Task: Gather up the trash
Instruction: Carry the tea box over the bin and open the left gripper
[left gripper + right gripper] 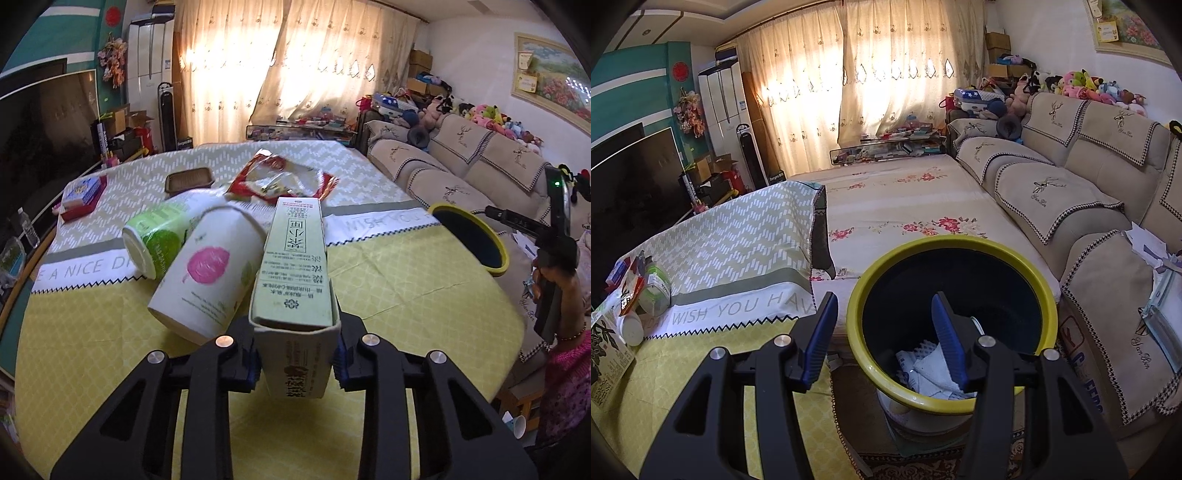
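I have the left gripper (pixel 297 363) closed on the near end of a pale green carton (pixel 295 280), pads pressed against its two narrow sides. Gripping at the end leaves the length of the box projecting forward, clear of the desk (pixel 92 350), so I judge it can be swung sideways without dragging across the cloth.

Remaining trash on the desk:
- a white paper cup with a pink print (pixel 207 280), lying on its side, just beside the carton;
- a green-and-white cup (pixel 159 236), also tipped over, behind it;
- a red-edged plastic wrapper (pixel 284 181) further back;
- a brown tray (pixel 189 180) near the wrapper.

The yellow-rimmed bin (pixel 951 317) stands off the right edge of the desk, between desk and sofa (pixel 1071 206). It already holds crumpled white paper at the bottom.

The right gripper (pixel 882 339) hangs over the bin's mouth with its jaws spread wide and nothing between them — I read this as the drop position. One blue pad (pixel 822 336) sits outside the rim, the other inside.

Next move, as I judge it: carry the carton right, over the rim, then release. Risk — the long box may catch the rim if it arrives level.
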